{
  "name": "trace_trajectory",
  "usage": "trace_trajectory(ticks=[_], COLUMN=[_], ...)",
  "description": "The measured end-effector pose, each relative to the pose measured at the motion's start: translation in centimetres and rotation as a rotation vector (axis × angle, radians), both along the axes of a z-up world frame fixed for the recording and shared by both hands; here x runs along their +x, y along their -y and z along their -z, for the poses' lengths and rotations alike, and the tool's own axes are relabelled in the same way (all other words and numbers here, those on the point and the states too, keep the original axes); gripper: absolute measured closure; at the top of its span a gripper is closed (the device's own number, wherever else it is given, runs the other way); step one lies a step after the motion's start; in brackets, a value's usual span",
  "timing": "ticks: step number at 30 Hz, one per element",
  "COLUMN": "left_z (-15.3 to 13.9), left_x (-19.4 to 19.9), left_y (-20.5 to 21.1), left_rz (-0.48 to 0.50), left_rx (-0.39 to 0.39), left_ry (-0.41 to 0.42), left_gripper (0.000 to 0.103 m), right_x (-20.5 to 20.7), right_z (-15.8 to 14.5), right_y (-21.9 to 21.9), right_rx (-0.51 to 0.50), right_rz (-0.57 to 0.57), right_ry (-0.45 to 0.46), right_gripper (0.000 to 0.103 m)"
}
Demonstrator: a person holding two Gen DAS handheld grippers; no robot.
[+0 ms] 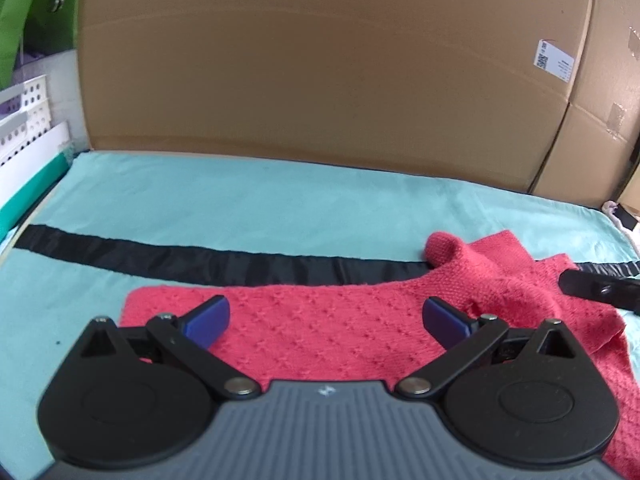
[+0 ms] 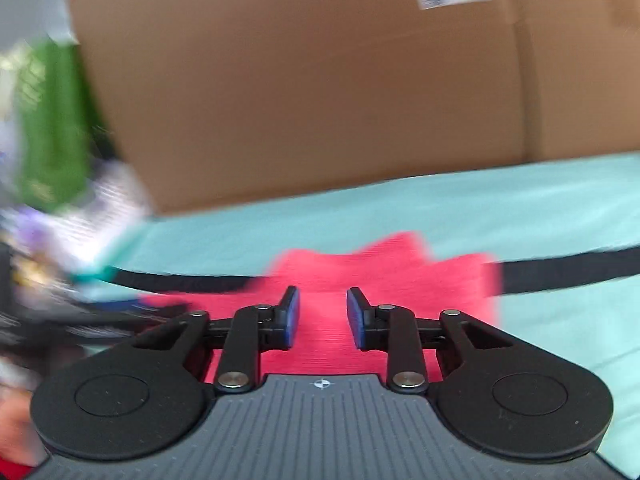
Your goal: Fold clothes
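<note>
A red knitted garment [image 1: 320,328] lies on the teal cloth [image 1: 208,208], flat on its left part and bunched into folds at its right end. My left gripper [image 1: 326,320] hovers over the flat part, open wide with nothing between its blue pads. In the blurred right wrist view the same red garment [image 2: 384,268] lies ahead. My right gripper [image 2: 323,316] is over it with a narrow gap between the pads, open and holding nothing. The tip of the right gripper [image 1: 600,292] shows at the right edge of the left wrist view.
A black strip [image 1: 192,260] crosses the teal cloth behind the garment. A big cardboard box [image 1: 320,64] stands along the far edge. White perforated baskets [image 1: 24,120] and a green object [image 1: 24,8] sit at the left.
</note>
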State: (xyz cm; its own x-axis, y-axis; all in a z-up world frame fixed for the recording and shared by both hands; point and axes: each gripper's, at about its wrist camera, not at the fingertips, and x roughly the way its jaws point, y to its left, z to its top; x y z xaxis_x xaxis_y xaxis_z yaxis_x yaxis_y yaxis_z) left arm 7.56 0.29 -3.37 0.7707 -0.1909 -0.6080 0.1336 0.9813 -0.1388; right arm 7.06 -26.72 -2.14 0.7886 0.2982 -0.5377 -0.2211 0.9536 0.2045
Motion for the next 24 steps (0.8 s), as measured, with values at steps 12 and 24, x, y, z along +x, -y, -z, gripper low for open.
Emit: trace_trajectory(ticks=[12,24], left_z=[-0.2,0.2], left_x=[-0.1,1.2], left_y=[0.8,6.0], left_rz=[0.054,0.156], left_rx=[0.025,0.109], left_ry=[0.004,0.004], left_gripper=[0.001,0.001], right_x=[0.0,-2.0], right_z=[1.8,2.5], right_y=[-6.3,3.5], right_rx=[-0.279,-0.147], right_rz=[-0.177,0.026], right_ry=[-0.005,-0.051], right_gripper=[0.071,0.075])
